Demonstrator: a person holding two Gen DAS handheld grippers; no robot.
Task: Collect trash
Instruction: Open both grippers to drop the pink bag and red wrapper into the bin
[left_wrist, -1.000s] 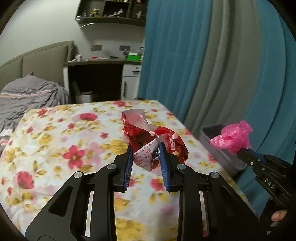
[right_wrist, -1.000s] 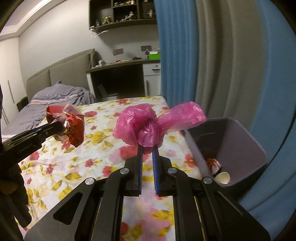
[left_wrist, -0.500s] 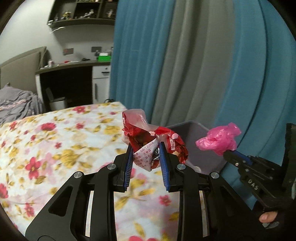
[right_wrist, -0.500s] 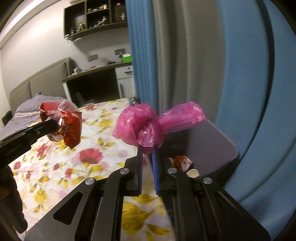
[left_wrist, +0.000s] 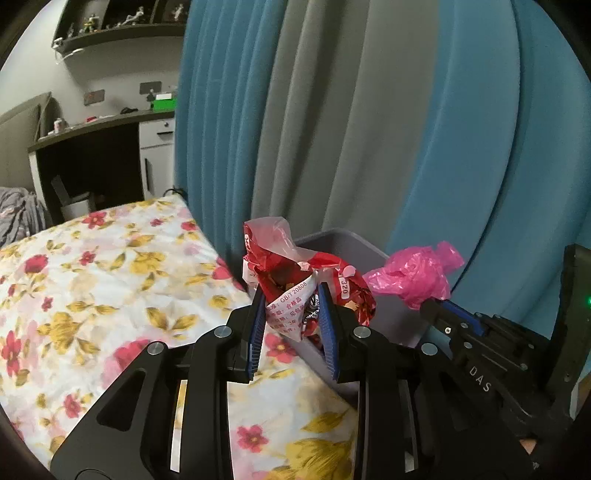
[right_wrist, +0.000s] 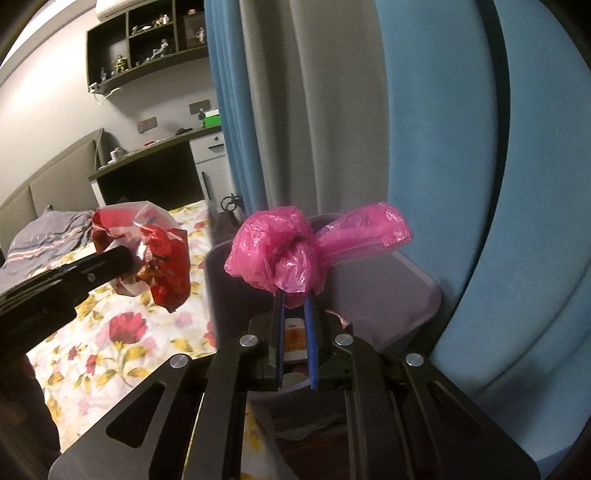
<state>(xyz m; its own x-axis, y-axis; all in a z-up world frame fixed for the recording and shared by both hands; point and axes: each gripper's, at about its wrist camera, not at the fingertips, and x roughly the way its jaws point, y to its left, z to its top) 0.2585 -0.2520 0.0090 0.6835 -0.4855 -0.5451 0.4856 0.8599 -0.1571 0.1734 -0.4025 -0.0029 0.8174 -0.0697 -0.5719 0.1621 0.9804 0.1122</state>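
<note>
Red wrapper (left_wrist: 295, 295) clamped between left fingers (left_wrist: 258, 314); pink bag (right_wrist: 291, 254) seemingly pinched atop right fingers (right_wrist: 309, 328).

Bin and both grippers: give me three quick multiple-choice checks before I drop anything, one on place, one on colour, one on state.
1. Where is the bin?
A. On the bed
B. Beside the bed, against the curtain
C. Under the desk

2. What colour is the bag in the right gripper?
A. Pink
B. Green
C. White

3. What is the state of the left gripper?
A. Open and empty
B. Resting on the bed
C. Shut on the wrapper

Answers:
1 B: the bin's rim shows just past the bed's edge, with curtain folds behind it.
2 A: the knotted bag above the blue pads is bright pink.
3 C: the red and white wrapper sits pinched between both pads, held in the air.
</note>
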